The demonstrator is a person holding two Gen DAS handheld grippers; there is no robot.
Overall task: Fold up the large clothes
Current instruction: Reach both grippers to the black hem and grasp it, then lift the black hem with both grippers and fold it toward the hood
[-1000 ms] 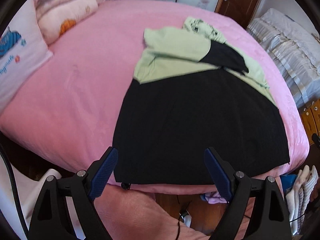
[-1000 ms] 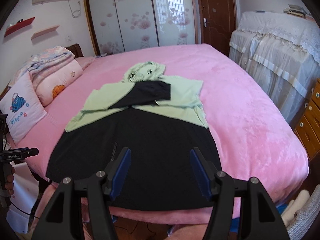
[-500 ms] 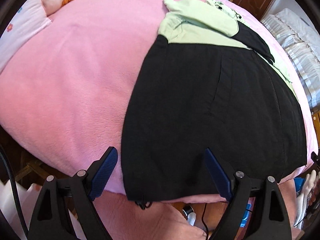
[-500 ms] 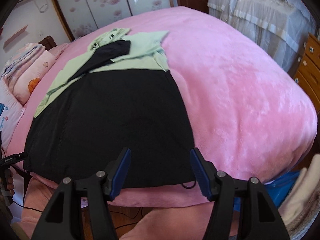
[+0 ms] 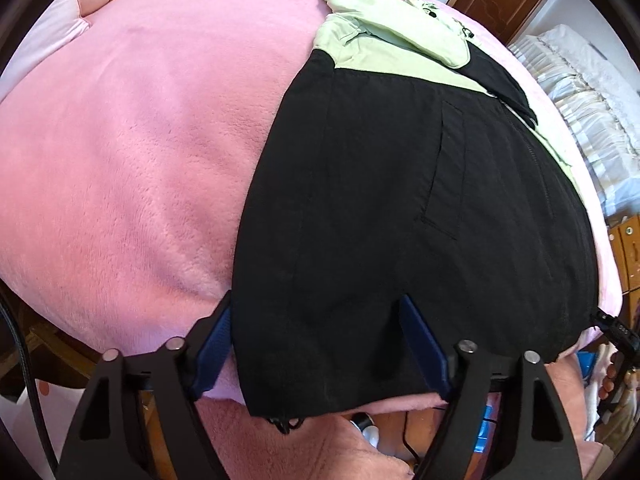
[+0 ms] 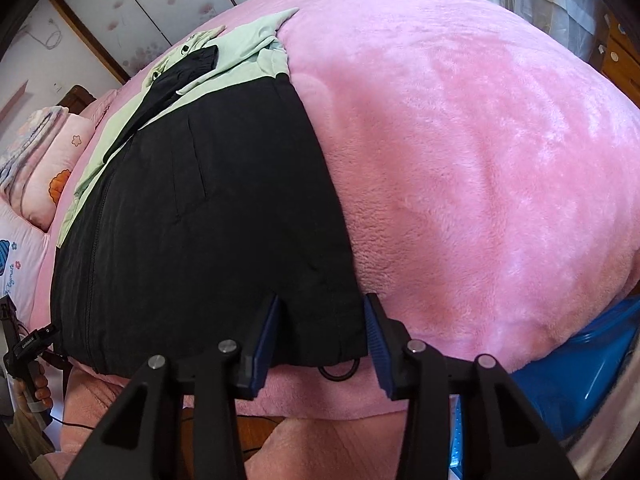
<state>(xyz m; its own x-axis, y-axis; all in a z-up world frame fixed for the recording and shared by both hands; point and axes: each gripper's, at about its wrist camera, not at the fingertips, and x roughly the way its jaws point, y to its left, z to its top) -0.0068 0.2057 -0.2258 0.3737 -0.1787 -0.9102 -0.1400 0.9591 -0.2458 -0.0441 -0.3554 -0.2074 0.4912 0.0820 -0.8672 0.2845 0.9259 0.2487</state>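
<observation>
A black and pale-green hooded jacket point(image 5: 400, 184) lies flat on the pink bed point(image 5: 132, 152), hem at the near edge, sleeves folded across the chest. My left gripper point(image 5: 316, 312) is open, its blue pads straddling the hem's left corner. In the right wrist view the jacket point(image 6: 208, 216) fills the left half. My right gripper point(image 6: 322, 308) is open, its pads straddling the hem's right corner. A drawstring loop point(image 6: 340, 370) hangs below the hem there.
Pillows point(image 6: 44, 168) lie at the head of the bed on the left. A wardrobe point(image 6: 160, 4) stands behind. Wooden drawers point(image 5: 628, 256) and a covered piece of furniture point(image 5: 588, 92) stand on the right. A blue tub point(image 6: 580, 356) sits below the bed edge.
Both grippers have moved down and forward to the jacket's hem corners. Their jaws have narrowed but stay open. The jacket has not moved.
</observation>
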